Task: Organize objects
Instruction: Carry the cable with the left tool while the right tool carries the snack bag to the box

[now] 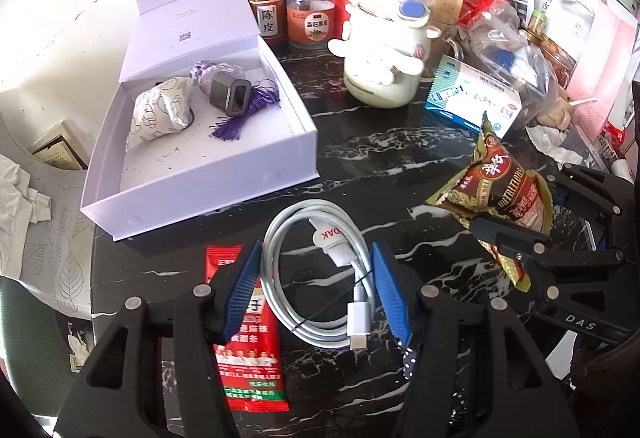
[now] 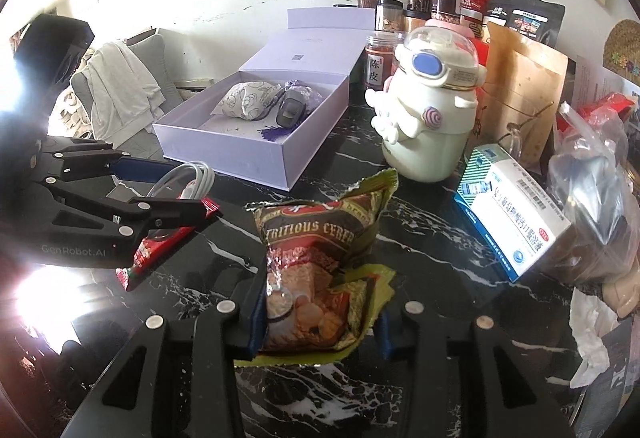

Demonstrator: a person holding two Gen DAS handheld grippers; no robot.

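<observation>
The right tongs [image 2: 320, 322] clamp a brown and green cereal packet [image 2: 320, 258] between their blue pads, and the packet stands up out of the grip, crumpled, with its torn top edge pointing to the far side. In the left wrist view the same packet [image 1: 500, 194] hangs above the black marble table [image 1: 380, 158] at the right, pinched in the right tongs [image 1: 508, 250].

The left tongs [image 1: 316, 294] stand at a middling width around a coiled white charging cable [image 1: 320, 274]. The coil passes between the blue pads and its plug lies near the right pad. In the right wrist view the cable [image 2: 188, 178] sits up between the left tongs [image 2: 180, 194], clear of the table, so it appears held, though the pad contact itself is not plain. A red snack sachet [image 1: 248, 334] shows under the left finger; in the right wrist view it [image 2: 152, 254] seems to hang beneath the lower finger, and whether it is gripped cannot be told.

Far left on the table, an open white box [image 1: 304, 142] holds a patterned sachet [image 1: 160, 114], a dark small device [image 1: 232, 98] and a purple tassel [image 1: 236, 126]. A white cartoon bottle [image 1: 384, 50] stands right of the box, with a blue and white medicine carton [image 1: 472, 102] further right. Spice jars [image 1: 312, 14] line the far edge.
</observation>
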